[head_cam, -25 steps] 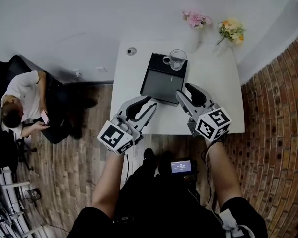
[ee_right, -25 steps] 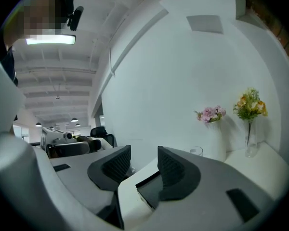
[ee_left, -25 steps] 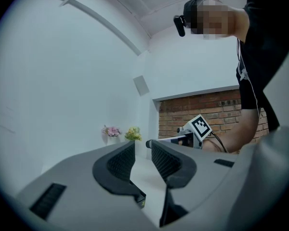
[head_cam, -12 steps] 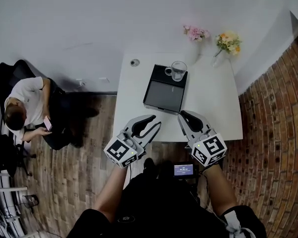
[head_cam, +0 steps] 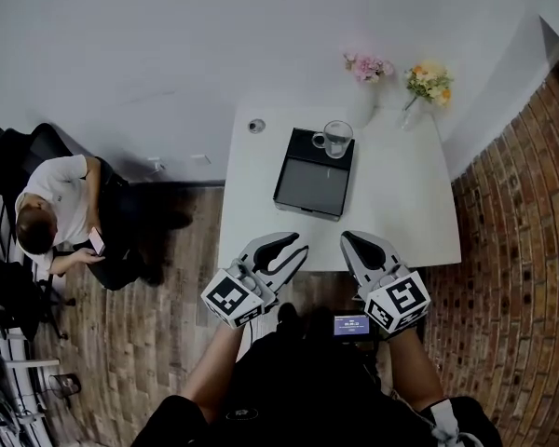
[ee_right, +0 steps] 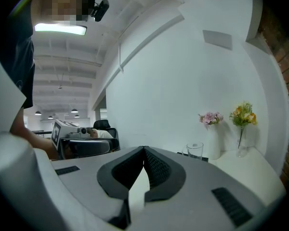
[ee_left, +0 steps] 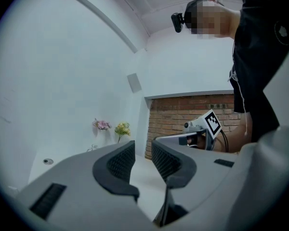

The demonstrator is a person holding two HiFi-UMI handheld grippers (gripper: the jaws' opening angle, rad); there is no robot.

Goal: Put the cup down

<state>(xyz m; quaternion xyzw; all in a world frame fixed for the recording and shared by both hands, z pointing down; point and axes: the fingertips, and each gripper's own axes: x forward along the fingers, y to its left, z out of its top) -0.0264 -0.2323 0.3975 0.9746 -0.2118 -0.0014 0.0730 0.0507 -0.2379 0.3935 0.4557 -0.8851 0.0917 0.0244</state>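
A clear glass cup [head_cam: 335, 139] with a handle stands upright on the far right corner of a black tray [head_cam: 307, 189] on the white table [head_cam: 401, 208]. It also shows in the right gripper view as the cup [ee_right: 195, 150], far beyond the jaws. My left gripper [head_cam: 296, 246] hovers at the table's near edge, open and empty; in the left gripper view a gap shows between the pads of the left gripper [ee_left: 142, 149]. My right gripper [head_cam: 347, 241] is beside it, apart from the cup. Its jaws have just been closing; the right gripper [ee_right: 144, 149] is shut with nothing between the pads.
A white vase of pink flowers [head_cam: 365, 68] and a glass vase of yellow flowers [head_cam: 427, 80] stand at the table's far edge. A small round object [head_cam: 255, 126] lies at the far left corner. A seated person [head_cam: 61, 212] is at left, a brick wall [head_cam: 517, 222] at right.
Both grippers have drawn back from the tray to the table's near edge. The right jaws have gone from apart to shut. The cup stays on the tray.
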